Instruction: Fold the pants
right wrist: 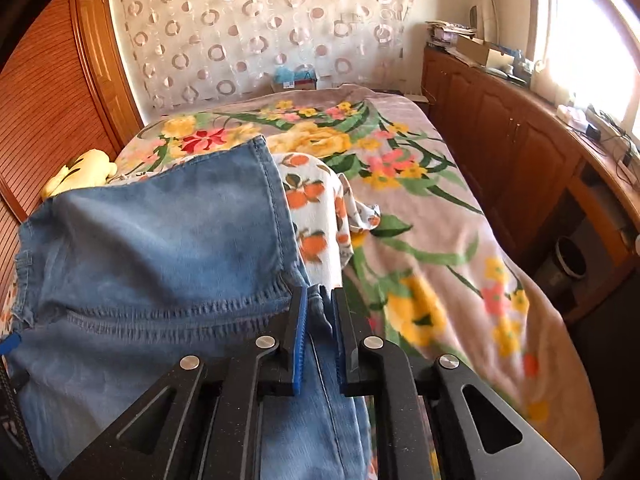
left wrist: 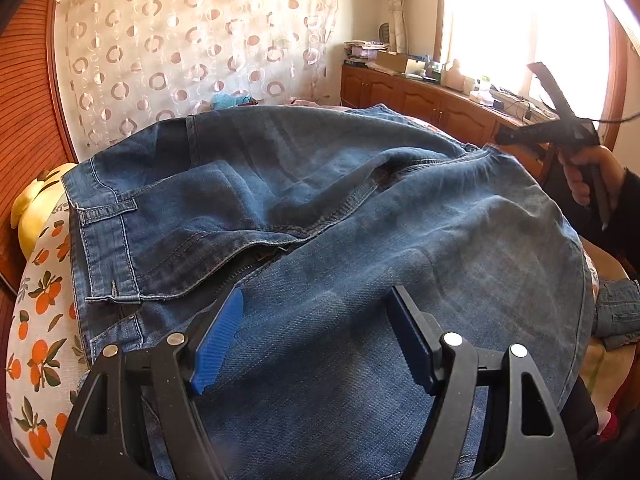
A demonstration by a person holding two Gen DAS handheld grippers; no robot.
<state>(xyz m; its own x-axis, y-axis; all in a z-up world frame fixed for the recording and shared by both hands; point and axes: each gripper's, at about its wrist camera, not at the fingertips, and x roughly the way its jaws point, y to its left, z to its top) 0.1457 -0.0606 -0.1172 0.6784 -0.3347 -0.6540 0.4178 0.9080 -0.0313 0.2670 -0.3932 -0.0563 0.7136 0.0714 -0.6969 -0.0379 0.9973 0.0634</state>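
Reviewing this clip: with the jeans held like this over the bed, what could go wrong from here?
1. The right gripper pinches only a narrow bunch of the jeans at the crotch seam; the denim could slip out.
2. The left gripper is open above the cloth, so that side is unheld and may sag into a crooked fold.
3. The orange-print cloth beside the jeans might get dragged along.

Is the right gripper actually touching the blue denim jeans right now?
Touching. In the right wrist view the right gripper has a fold of the blue denim jeans pinched between its nearly closed fingers.

Blue denim pants (left wrist: 320, 216), floral blanket (right wrist: 432, 216), orange-print cloth (right wrist: 316, 200)
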